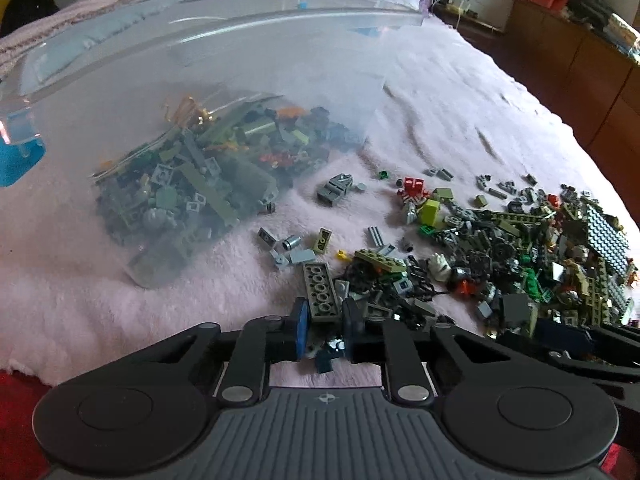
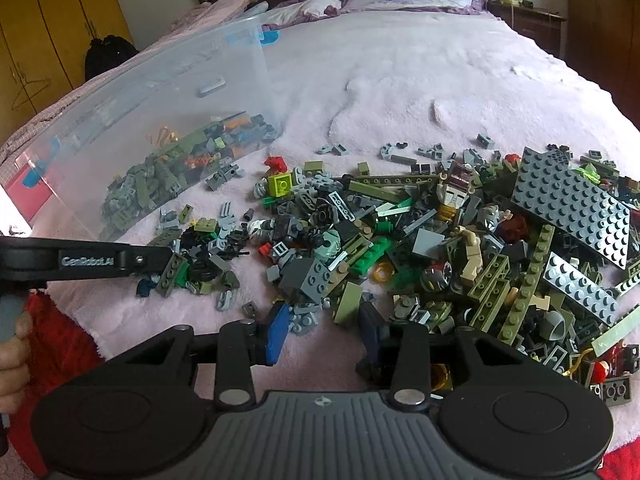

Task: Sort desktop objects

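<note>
since the left gripper (image 1: 324,316) already pinches a grey studded plate (image 1: 319,288) at the near edge of the brick pile (image 2: 420,240) — right gripper (image 2: 324,324) spread above it — i'd lift straight, then carry left into the clear bin (image 1: 200,92).

Bed cover (image 2: 400,92): pale pink fleecy cloth, matt, nubbly pile. Storage bin (image 1: 200,60): clear plastic, smooth, glossy w/ glare on rim. Toy bricks (image 2: 420,240): hard moulded plastic, studded, mostly dull grey & olive, a few w/ sheen. Grey baseplate (image 2: 568,208): same plastic, studded. Right tool (image 2: 325,328): matt black plastic; ribbed grey body, shiny metal pivot pins, blue pad smooth. Wardrobe (image 2: 56,20): wood-look, semi-gloss.
</note>
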